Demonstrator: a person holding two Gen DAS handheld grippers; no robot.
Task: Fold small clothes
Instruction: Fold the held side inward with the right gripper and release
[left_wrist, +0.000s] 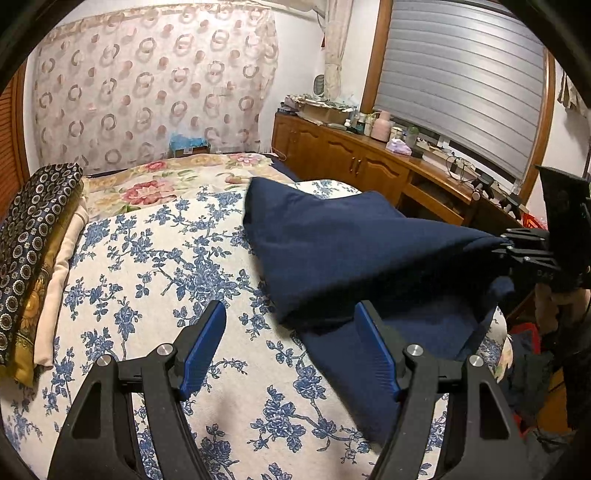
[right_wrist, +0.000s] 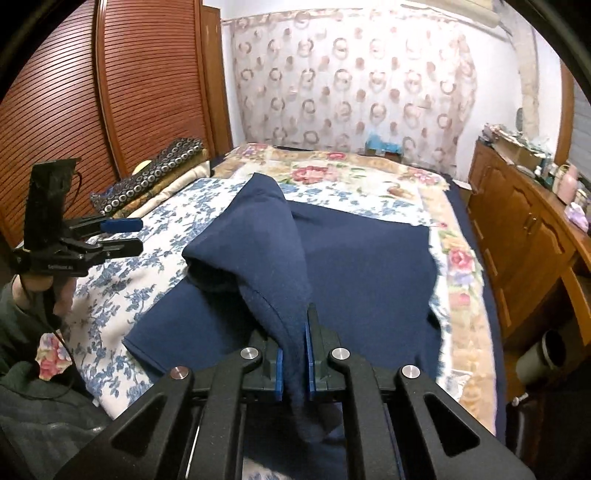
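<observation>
Fold in hand: right gripper (right_wrist: 294, 363) clamped on navy garment (right_wrist: 362, 258), raising its near edge off the bed (right_wrist: 147, 266). Left gripper (left_wrist: 291, 354) wide open, empty. Next: carry edge across

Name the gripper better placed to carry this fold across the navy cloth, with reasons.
Right. The right gripper is shut on the navy cloth's lifted edge; the left gripper hovers open beside it, holding nothing.

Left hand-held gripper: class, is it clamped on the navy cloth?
No. The left hand-held gripper stands open, nothing between its fingers; the navy cloth lies beside it.
</observation>
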